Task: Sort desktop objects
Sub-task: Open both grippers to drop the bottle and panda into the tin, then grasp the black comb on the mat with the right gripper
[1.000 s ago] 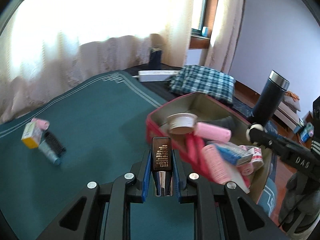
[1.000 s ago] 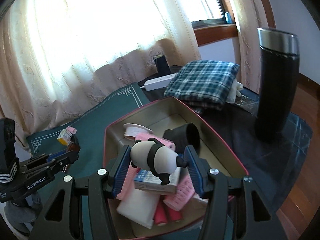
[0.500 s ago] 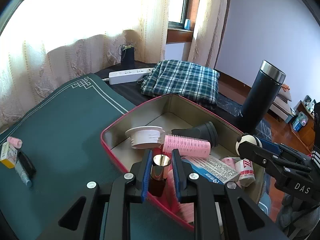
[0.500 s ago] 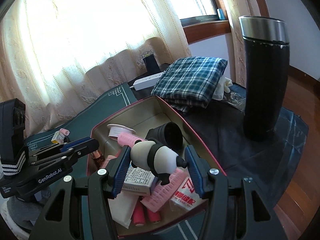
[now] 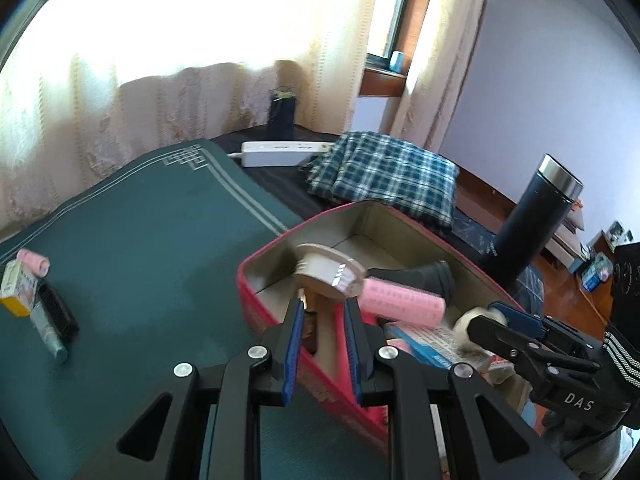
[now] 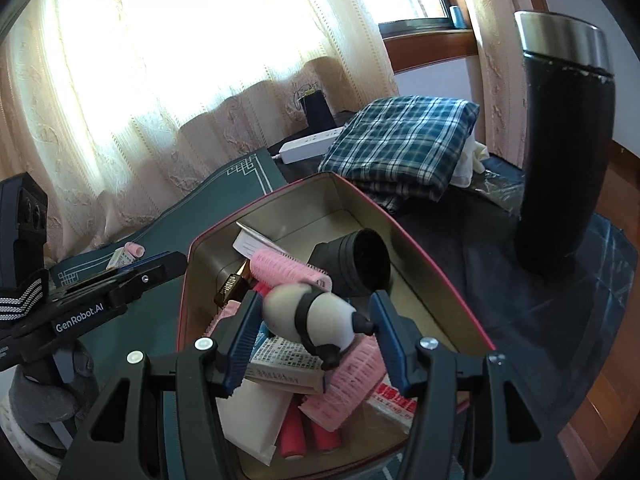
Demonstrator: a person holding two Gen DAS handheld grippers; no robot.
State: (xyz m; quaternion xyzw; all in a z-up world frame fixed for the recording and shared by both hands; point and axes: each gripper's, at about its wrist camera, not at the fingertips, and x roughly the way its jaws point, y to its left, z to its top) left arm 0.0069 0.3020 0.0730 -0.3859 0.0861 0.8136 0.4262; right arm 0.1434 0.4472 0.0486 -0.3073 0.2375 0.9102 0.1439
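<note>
1. While the left gripper is reaching over the near wall of the red tin, its jaws are standing at their narrowest, and a small brown cosmetics bottle is showing between the blue pads, down inside the tin; the blur makes it impossible to tell whether the pads are pressing on it.
2. Seen from the right wrist, that same bottle is lying tilted against the tin's left inner wall, with its dark labelled body pointing down and left.
3. The right gripper is hovering over the tin's contents with its jaws about half open, and a panda figure is sitting crosswise between the pads, its head at the left pad and a black foot at the right pad.
4. Directly beyond both grippers, a pink hair roller, a white round lid and a black cup on its side are resting inside the tin.
5. Under the right gripper, a printed carton, further pink rollers and two red tubes are piling up at the tin's near end.
6. Well apart on the green mat, a yellow box, a pink roller, a black comb and a grey tube are lying together.
7. Behind the tin, a plaid cloth, a white power strip and a black flask are standing on the dark tabletop.
</note>
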